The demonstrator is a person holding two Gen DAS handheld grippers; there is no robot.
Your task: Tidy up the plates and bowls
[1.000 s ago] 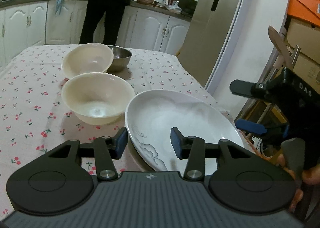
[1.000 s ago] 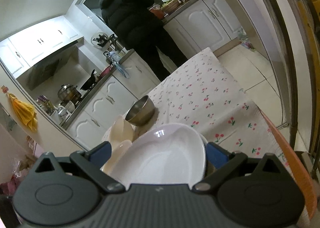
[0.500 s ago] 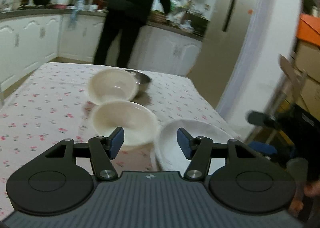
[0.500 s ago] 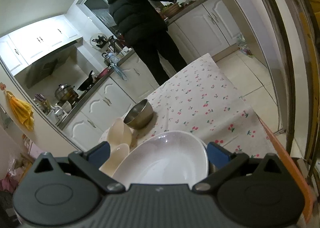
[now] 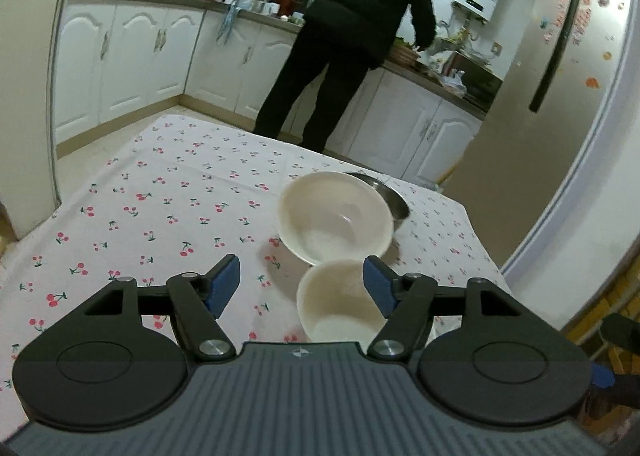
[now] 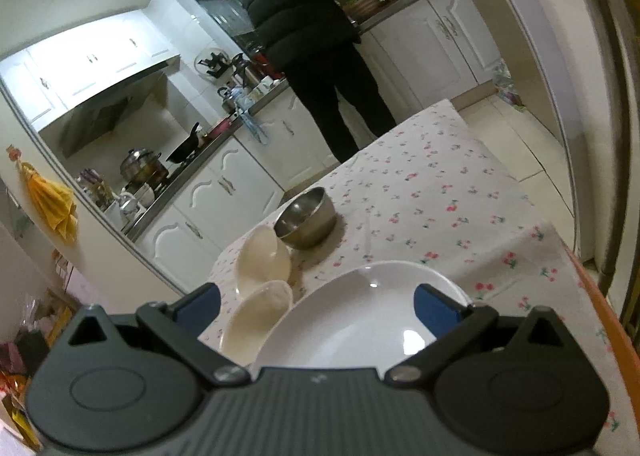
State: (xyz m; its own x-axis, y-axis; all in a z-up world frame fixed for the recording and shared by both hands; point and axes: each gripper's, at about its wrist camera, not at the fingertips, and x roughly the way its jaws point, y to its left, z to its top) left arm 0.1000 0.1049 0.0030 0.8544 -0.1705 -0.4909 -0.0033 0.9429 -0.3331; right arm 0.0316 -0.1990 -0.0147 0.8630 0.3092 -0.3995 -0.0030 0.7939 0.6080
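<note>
Two cream bowls stand on the cherry-print table: a near one (image 5: 340, 302) and a far one (image 5: 335, 215), with a steel bowl (image 5: 390, 197) behind them. My left gripper (image 5: 301, 283) is open and empty, raised above the near cream bowl. In the right wrist view a large white plate (image 6: 360, 316) lies on the table, and my right gripper (image 6: 316, 306) is open, its fingers spread either side of the plate. The cream bowls (image 6: 264, 256) and the steel bowl (image 6: 306, 217) show beyond it.
A person in black (image 5: 360, 35) stands at the kitchen counter beyond the table. A fridge (image 5: 560, 95) stands to the right of the table. The table's right edge (image 6: 600, 296) runs close to the plate.
My left gripper has lifted and swung left, off the white plate, and its jaws have opened wider. The right gripper has drawn back slightly over the plate.
</note>
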